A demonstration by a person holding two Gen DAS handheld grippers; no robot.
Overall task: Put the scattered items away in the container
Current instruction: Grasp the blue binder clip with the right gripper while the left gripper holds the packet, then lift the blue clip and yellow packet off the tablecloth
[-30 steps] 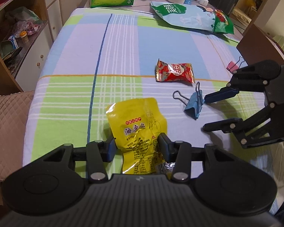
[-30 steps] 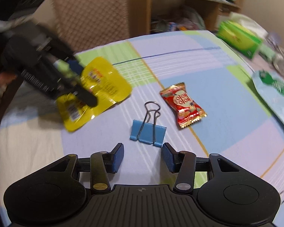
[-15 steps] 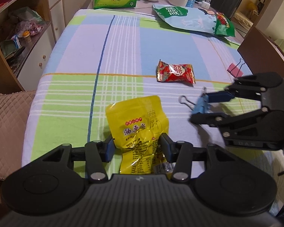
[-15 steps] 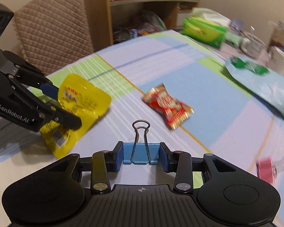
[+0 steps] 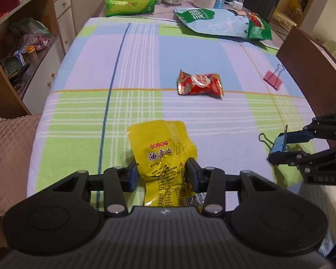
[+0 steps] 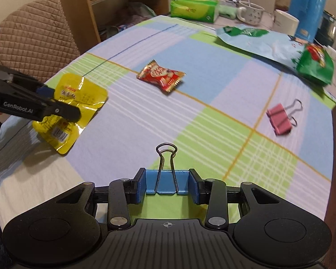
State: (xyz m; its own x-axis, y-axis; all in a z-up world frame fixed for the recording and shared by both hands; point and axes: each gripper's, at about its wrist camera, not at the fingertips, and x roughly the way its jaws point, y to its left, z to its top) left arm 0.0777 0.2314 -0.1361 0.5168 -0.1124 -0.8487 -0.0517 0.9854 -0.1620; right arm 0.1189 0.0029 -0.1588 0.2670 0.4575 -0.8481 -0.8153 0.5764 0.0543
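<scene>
Tablecloth [image 6: 212, 134] below; blue binder clip [image 6: 166, 182] between right hand-held gripper [image 6: 166, 185] pads.

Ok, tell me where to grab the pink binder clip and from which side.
Take the pink binder clip by its folded body, jaws across the two flat faces, coming from above on the body end. It lies on its side on the tablecloth, and its wire handles point towards the far edge; they are thin and would likely slip.

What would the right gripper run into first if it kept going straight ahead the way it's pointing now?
Carrying the blue binder clip, the right gripper points across bare tablecloth. The line seems to pass between the red candy packet and the pink binder clip, toward the large snack bag, though depth is uncertain.
</scene>
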